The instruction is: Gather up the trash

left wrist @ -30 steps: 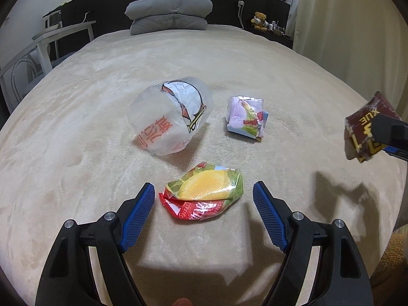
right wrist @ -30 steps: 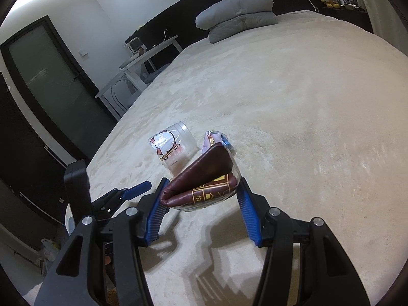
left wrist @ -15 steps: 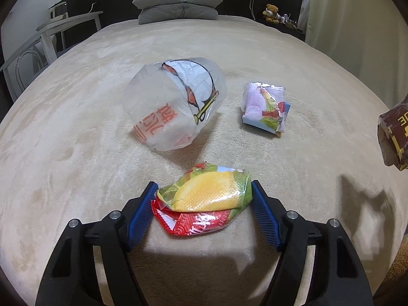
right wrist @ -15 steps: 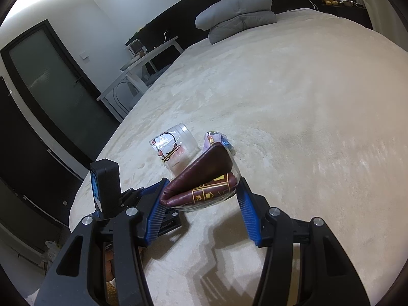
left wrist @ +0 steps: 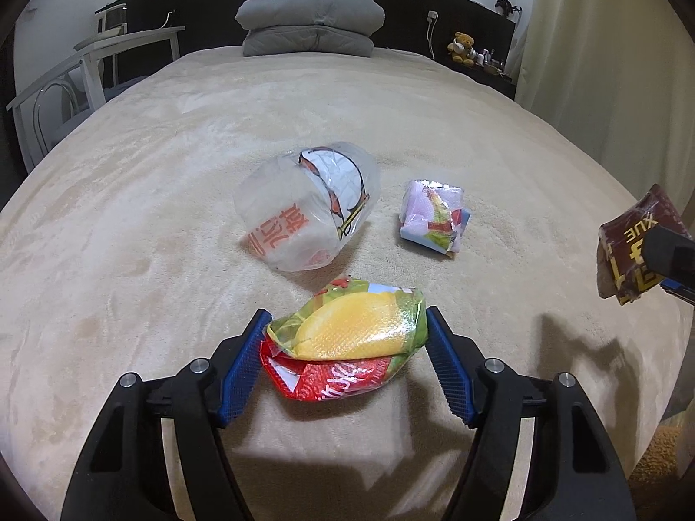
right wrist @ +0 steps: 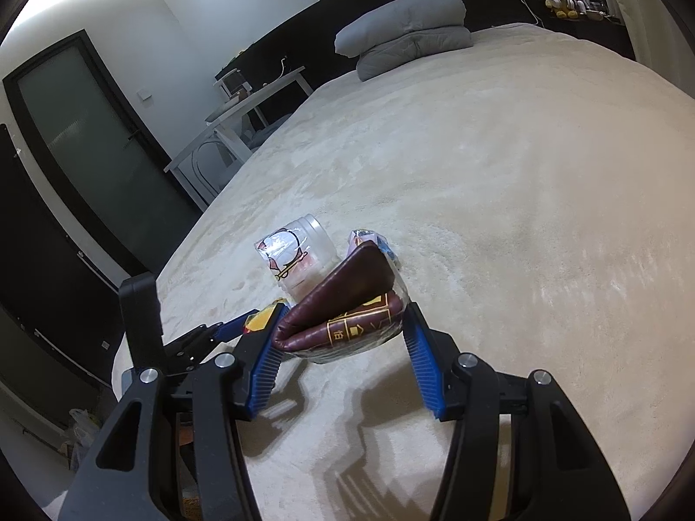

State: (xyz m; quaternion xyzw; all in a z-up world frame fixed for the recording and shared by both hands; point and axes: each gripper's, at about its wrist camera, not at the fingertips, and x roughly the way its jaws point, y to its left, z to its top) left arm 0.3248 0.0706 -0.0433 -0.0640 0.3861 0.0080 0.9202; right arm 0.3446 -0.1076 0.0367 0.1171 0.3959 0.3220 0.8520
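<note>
The brown wrapper (right wrist: 343,312) perhaps half hides the purple packet (right wrist: 362,239).

Bedroom: bed (left wrist: 173,199), stacked pillows (left wrist: 310,21)

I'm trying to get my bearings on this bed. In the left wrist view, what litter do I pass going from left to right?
Clear plastic bag with red print → yellow and red snack wrapper between the left tongs → small pastel folded packet → dark brown wrapper held up at the right edge.
</note>
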